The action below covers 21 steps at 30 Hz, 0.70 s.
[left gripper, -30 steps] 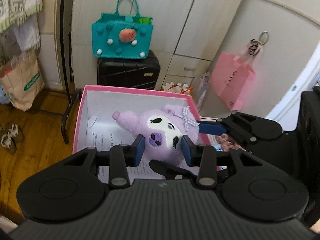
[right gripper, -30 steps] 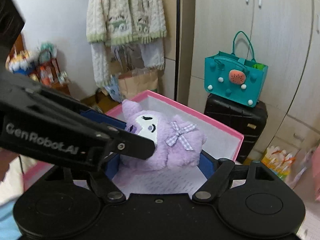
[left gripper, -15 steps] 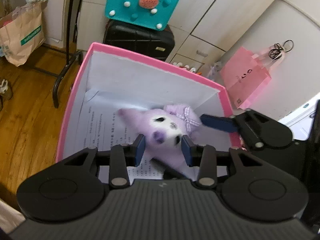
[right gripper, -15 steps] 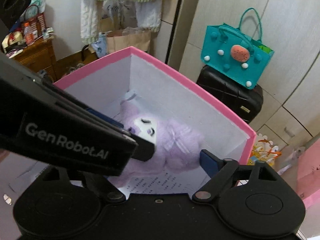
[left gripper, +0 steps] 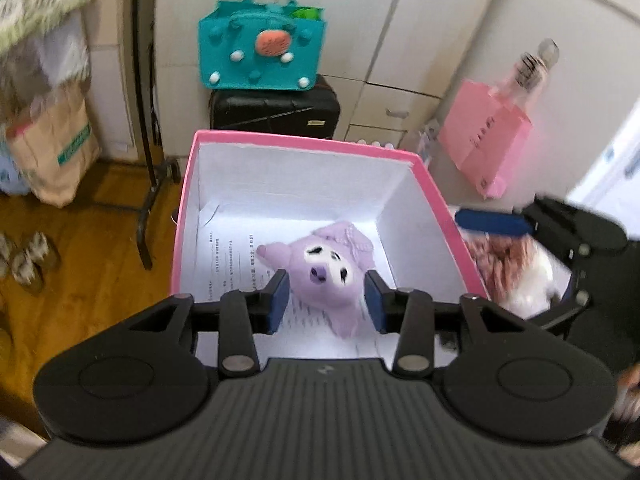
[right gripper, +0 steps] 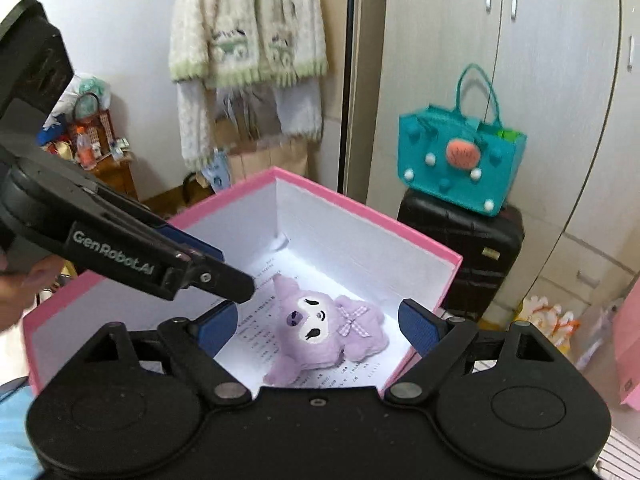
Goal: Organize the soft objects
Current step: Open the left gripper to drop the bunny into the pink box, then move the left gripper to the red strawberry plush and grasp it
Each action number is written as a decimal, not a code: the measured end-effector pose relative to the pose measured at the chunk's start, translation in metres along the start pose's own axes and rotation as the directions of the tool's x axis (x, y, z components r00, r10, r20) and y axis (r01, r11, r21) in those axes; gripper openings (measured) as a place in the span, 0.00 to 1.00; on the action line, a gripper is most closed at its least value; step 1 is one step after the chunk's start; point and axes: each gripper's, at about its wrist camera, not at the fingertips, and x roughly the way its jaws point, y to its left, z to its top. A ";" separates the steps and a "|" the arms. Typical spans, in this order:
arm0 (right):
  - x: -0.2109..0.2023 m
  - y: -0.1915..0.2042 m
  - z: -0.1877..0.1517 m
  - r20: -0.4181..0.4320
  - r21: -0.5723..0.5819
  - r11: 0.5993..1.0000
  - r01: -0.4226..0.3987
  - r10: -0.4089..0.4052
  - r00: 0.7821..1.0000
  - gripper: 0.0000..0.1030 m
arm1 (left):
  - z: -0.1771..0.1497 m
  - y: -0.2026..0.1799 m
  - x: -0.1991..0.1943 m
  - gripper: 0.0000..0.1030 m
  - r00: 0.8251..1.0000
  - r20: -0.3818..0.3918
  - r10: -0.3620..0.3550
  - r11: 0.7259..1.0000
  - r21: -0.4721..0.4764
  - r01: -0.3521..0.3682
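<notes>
A purple plush toy (left gripper: 328, 268) with a white face and a checked bow lies on printed paper on the floor of the pink box (left gripper: 304, 140). My left gripper (left gripper: 326, 300) hovers above the toy and its jaws are opening. The pads frame the toy in the left wrist view but do not press on it. In the right wrist view the left gripper (right gripper: 224, 276) hangs over the box's left side, apart from the toy (right gripper: 332, 332). My right gripper (right gripper: 318, 326) stands wide open above the box (right gripper: 360, 208), holding nothing.
A brown and white fluffy thing (left gripper: 512, 272) lies just right of the box, under a blue finger (left gripper: 492, 222) of my right gripper. Behind stand a teal felt bag (left gripper: 260, 52) on a black suitcase (left gripper: 276, 112), a pink paper bag (left gripper: 484, 140) and a coat stand (left gripper: 144, 80).
The plush, held up at the box rim by both grippers a second ago, now lies loose on the box floor. Both grippers dipped into the box and have drawn back up.
</notes>
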 end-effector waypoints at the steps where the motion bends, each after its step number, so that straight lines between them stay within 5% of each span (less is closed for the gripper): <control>1: -0.006 0.003 -0.002 0.006 -0.016 1.000 0.009 -0.009 1.000 0.87 | -0.002 -0.004 -0.007 0.42 1.000 0.003 0.011 1.000 0.019 -0.011; 15: -0.104 0.021 -0.021 0.035 0.047 0.998 -0.043 0.041 0.999 0.87 | -0.046 -0.058 -0.105 0.66 1.000 0.027 0.012 0.982 0.189 -0.017; 21: -0.154 0.029 -0.045 0.070 0.071 0.997 -0.023 0.018 0.997 0.88 | -0.073 -0.086 -0.145 0.80 0.998 0.069 0.003 0.949 0.314 -0.025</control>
